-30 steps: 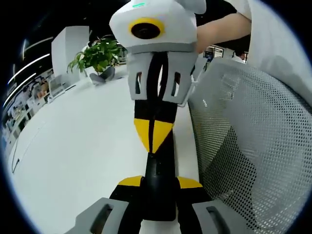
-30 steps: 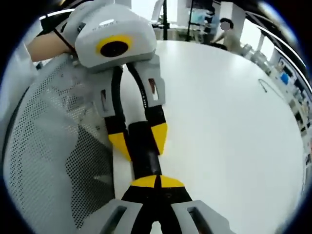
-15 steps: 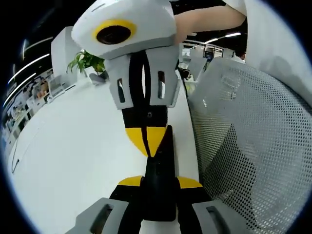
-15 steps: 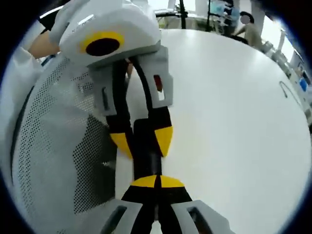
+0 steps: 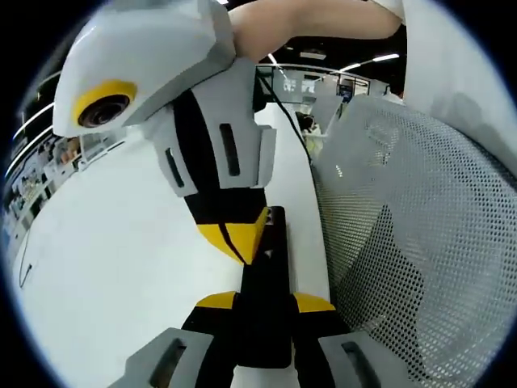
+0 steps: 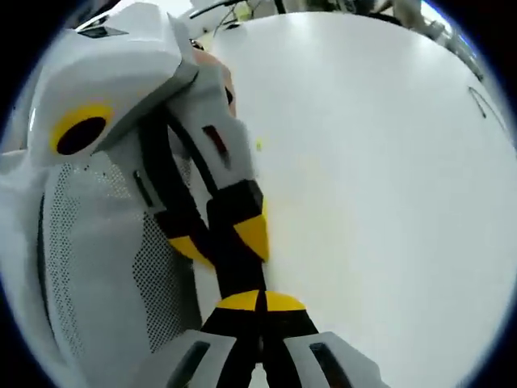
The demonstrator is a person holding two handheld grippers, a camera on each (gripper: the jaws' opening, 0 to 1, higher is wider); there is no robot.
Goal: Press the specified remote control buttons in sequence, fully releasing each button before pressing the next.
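Holding the remote control (image 5: 262, 301) by its near end, the left tongs (image 5: 262, 311) clamp the slim black body between their yellow-tipped jaws, so it juts forward over the white table (image 5: 113, 267). In the left gripper view the right tongs (image 5: 234, 234) have swung down and rolled to one side over the last second; their jaws are drawn together to a narrow point, which now sits on the remote's upper face near its far end. In the right gripper view those closed tips (image 6: 258, 303) rest against the dark remote (image 6: 238, 255), with the left tool's grey body looming behind. That reads as a press under way or just landing; I cannot tell which button, nor whether it is fully down. A clean lift-off should follow before any next press.

Room is lopsided. A mesh chair back (image 5: 420, 242) crowds close beside the remote on one flank, while the table spreads bare and open on the other, its far edge well away.
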